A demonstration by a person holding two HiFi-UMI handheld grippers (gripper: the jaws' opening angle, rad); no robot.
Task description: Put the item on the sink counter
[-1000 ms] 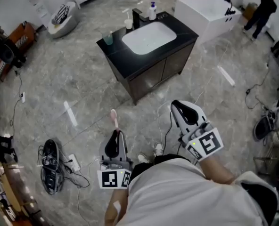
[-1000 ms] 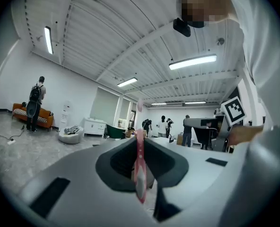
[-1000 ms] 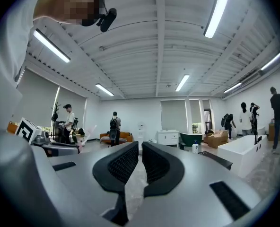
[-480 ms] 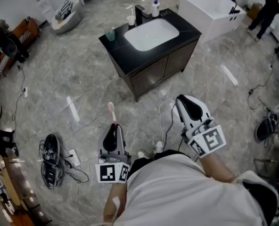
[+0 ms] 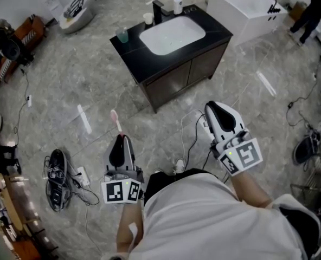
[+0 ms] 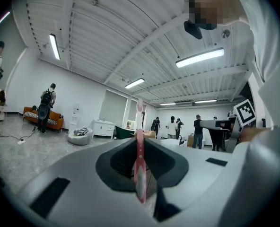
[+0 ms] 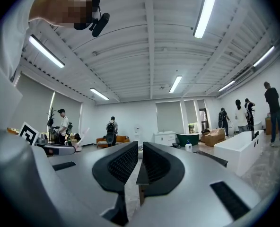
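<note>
A pink toothbrush [image 5: 117, 124] sticks out forward from my left gripper [image 5: 120, 141], which is shut on its handle. In the left gripper view the toothbrush [image 6: 139, 161] stands upright between the pads, bristle head on top. My right gripper [image 5: 213, 107] is level, to the right of the left one, jaws together with nothing in them; the right gripper view shows the same [image 7: 139, 161]. The black sink counter [image 5: 132, 54] with its white basin [image 5: 172, 35] stands ahead across a stretch of floor. Both grippers are well short of it.
On the counter stand a green cup [image 5: 122, 35], a white cup [image 5: 148, 18], a black faucet [image 5: 158, 8] and a soap bottle [image 5: 177, 4]. A white bathtub [image 5: 242, 7] is behind it. Shoes [image 5: 56, 184] and cables lie on the marble floor at left. People stand far off.
Both grippers have moved forward over the floor towards the counter, the left one drifting to the picture's left. The toothbrush stays gripped.
</note>
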